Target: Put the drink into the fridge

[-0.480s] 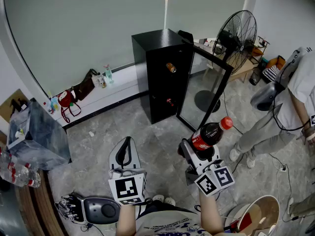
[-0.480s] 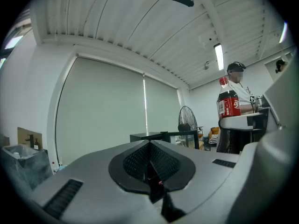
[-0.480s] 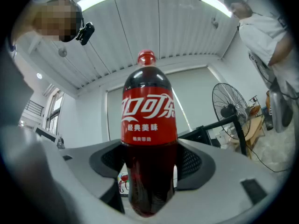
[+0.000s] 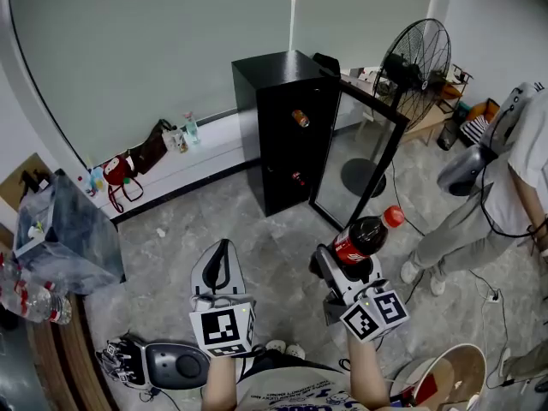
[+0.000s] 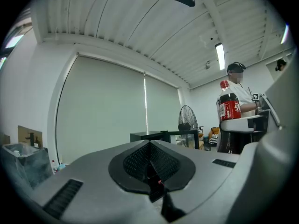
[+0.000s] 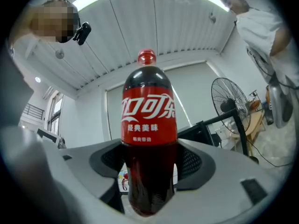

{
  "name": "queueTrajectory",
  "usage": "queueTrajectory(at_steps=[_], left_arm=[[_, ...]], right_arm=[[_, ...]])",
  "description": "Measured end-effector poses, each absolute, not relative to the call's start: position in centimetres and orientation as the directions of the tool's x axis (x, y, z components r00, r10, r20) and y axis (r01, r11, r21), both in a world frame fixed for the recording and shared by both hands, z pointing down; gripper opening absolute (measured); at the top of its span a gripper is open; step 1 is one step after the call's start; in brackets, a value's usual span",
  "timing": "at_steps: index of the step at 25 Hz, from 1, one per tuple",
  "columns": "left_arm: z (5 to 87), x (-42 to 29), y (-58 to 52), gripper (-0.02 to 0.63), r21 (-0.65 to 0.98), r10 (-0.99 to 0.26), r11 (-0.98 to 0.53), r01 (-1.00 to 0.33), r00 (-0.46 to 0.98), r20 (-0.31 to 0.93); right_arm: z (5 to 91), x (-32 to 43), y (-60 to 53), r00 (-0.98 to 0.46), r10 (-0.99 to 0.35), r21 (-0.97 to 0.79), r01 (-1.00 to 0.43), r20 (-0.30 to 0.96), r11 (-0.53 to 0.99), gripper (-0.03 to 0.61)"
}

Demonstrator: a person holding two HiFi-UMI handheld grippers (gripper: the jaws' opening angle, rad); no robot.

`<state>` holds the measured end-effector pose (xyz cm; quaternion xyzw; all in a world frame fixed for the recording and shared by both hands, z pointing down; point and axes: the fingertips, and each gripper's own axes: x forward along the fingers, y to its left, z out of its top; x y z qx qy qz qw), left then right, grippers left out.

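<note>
Little moved: R gripper [image 4: 341, 269] holds cola bottle [image 4: 363, 236], L gripper [image 4: 220, 257] shut.

Bystander's forearm [image 4: 533, 202] slightly nearer frame edge.

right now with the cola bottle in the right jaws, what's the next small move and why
Probably carry the cola bottle forward toward the black fridge: the right gripper grips it, the glass door stands open, and the fridge is some way ahead.
</note>
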<state>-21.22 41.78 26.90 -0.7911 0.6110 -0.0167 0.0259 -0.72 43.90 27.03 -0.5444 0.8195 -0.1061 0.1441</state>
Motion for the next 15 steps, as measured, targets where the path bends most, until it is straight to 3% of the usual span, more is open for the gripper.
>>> queueTrajectory(at_steps=[15], left_arm=[[29.0,-13.8,42.2,0.005,-0.132,-0.926,-0.378,-0.916,0.374,0.051]], right_arm=[[27.0,1.9,43.0,-0.42,-0.9,-0.358,-0.827,-0.116,0.433,0.304]])
